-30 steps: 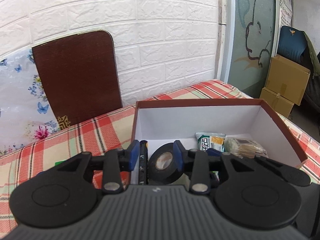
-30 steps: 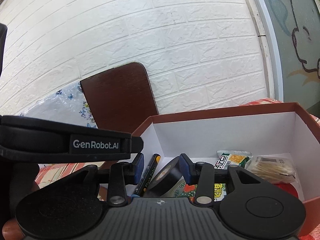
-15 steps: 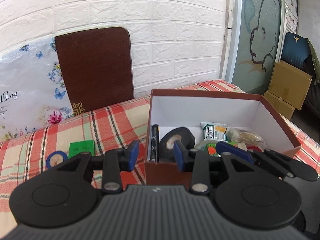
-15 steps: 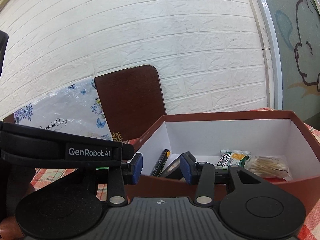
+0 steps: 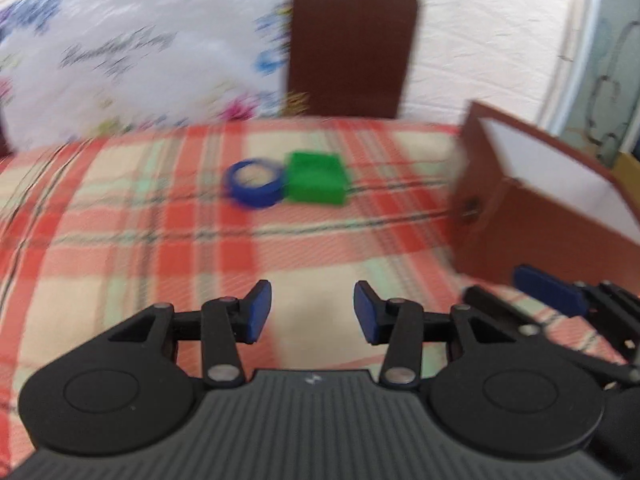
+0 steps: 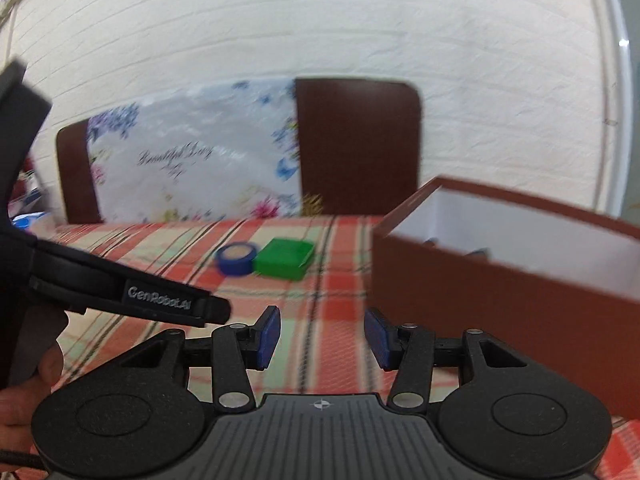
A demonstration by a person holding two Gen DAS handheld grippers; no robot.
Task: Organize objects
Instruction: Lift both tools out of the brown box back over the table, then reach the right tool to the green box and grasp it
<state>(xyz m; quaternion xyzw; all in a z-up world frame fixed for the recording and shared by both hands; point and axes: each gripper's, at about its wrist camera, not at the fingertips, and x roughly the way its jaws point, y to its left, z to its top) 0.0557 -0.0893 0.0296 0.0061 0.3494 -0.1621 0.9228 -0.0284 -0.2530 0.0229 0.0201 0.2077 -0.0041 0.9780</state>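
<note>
A blue tape roll (image 5: pixel 253 183) and a green box (image 5: pixel 316 178) lie side by side on the plaid tablecloth (image 5: pixel 160 256), ahead of my open, empty left gripper (image 5: pixel 312 311). They also show in the right wrist view, the blue tape roll (image 6: pixel 237 258) left of the green box (image 6: pixel 285 259). My right gripper (image 6: pixel 321 335) is open and empty, above the cloth. The brown cardboard box (image 6: pixel 500 276) stands to the right; its contents are mostly hidden. It shows at the right edge of the left wrist view (image 5: pixel 532 232). The frames are motion-blurred.
A brown chair back (image 6: pixel 356 144) and a flowered white bag (image 6: pixel 192 160) stand behind the table against the white brick wall. The left gripper's body (image 6: pixel 120 296) crosses the left of the right wrist view. The right gripper's finger (image 5: pixel 548 290) shows by the box.
Both grippers swung left, away from the brown box. The tape roll and green box moved from the far left into the middle of both views. The box contents dropped from sight.
</note>
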